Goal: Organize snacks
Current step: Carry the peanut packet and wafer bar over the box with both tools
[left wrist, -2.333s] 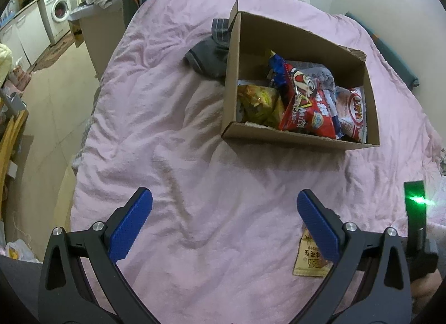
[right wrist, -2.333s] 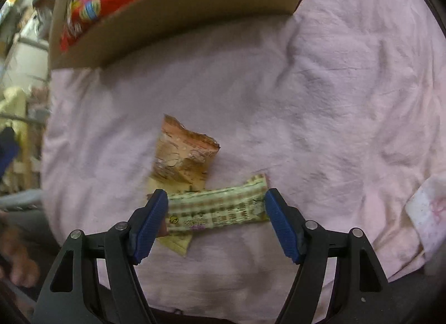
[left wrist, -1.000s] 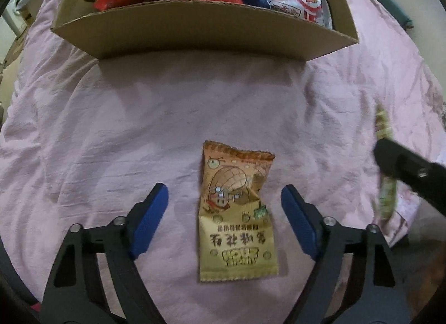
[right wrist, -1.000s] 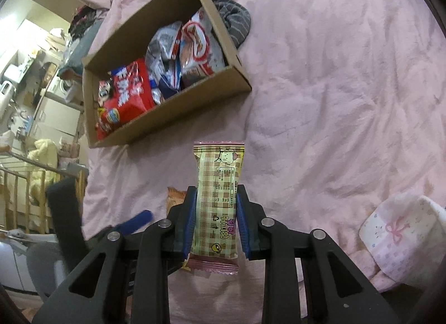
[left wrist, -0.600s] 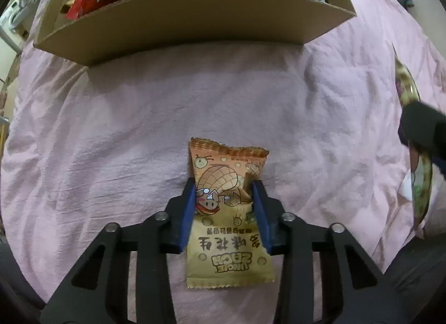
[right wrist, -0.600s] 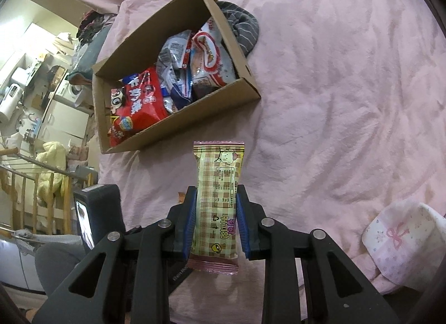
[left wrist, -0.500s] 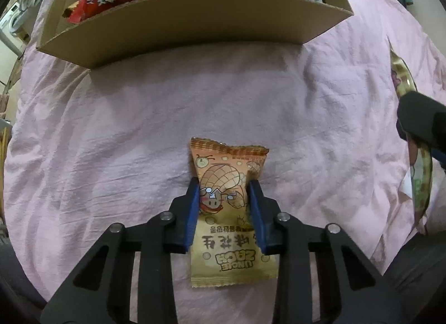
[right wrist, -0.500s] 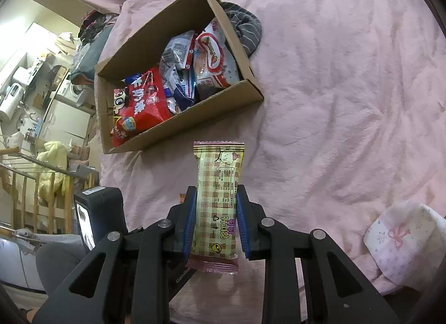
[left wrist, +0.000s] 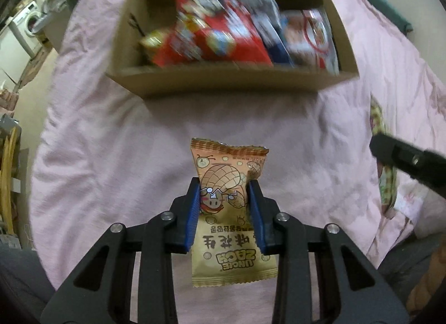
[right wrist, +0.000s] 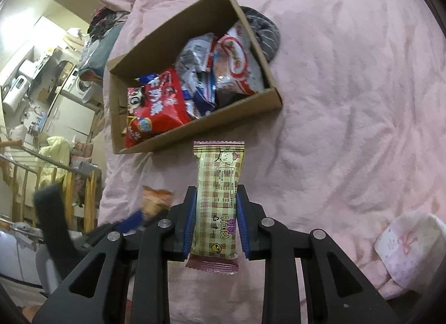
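My left gripper (left wrist: 224, 187) is shut on an orange peanut snack packet (left wrist: 230, 173) and holds it above the pink bedspread, short of the cardboard box (left wrist: 231, 80). My right gripper (right wrist: 214, 194) is shut on a checked beige snack bar (right wrist: 218, 184), held upright above the bed, near the box's front wall (right wrist: 200, 126). The box holds several snack bags, among them a red bag (right wrist: 156, 106) and a white-and-red bag (right wrist: 237, 65). The left gripper with the orange packet (right wrist: 154, 201) shows at the lower left of the right wrist view.
A pink bedspread (right wrist: 348, 101) covers the bed. A grey striped garment (right wrist: 264, 31) lies behind the box. A white pouch with a pink bow (right wrist: 409, 243) lies at the bed's right edge. A washing machine (left wrist: 28, 26) and clutter stand past the left edge.
My left gripper closed on the orange packet and has lifted it off the bedspread, so the box interior now shows. My right gripper keeps holding the bar and has shifted slightly.
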Demonstrator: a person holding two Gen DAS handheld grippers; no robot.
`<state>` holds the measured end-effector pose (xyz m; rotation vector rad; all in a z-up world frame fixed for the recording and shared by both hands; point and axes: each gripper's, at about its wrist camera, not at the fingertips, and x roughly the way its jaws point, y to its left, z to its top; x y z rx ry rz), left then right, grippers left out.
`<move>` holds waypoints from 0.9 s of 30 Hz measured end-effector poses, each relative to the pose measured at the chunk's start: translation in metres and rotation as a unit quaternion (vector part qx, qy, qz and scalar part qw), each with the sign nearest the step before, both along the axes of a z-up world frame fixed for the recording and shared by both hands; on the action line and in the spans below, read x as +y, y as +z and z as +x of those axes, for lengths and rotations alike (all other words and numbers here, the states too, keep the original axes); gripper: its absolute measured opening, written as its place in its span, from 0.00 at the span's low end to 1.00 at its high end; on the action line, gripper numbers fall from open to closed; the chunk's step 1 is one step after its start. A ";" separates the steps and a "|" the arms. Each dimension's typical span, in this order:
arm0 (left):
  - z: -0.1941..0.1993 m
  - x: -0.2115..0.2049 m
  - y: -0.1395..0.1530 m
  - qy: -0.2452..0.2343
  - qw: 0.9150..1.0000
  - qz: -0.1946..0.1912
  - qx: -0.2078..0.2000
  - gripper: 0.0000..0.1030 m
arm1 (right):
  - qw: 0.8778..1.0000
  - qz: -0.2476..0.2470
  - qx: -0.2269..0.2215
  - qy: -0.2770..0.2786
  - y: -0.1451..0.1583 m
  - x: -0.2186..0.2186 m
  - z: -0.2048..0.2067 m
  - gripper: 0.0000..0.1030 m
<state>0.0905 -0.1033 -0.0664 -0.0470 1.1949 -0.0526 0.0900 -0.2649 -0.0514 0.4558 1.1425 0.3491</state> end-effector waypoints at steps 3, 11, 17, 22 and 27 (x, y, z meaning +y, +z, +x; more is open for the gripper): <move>0.009 0.029 0.018 0.014 1.000 -0.003 -0.020 0.28 | 1.000 -0.004 -0.013 0.007 0.006 0.009 0.006 0.27; 0.044 0.078 0.065 0.036 0.996 -0.002 -0.083 0.28 | 0.997 -0.009 -0.075 0.012 0.032 0.022 0.033 0.27; 0.082 0.091 0.088 0.044 0.993 0.005 -0.114 0.28 | 0.994 -0.021 -0.108 0.013 0.042 0.031 0.067 0.27; 0.110 0.087 0.096 0.036 0.991 0.015 -0.129 0.28 | 0.989 -0.075 -0.123 0.019 0.040 0.042 0.096 0.27; 0.132 0.078 0.086 0.025 0.992 0.025 -0.122 0.28 | 0.988 -0.096 -0.120 0.020 0.031 0.048 0.123 0.27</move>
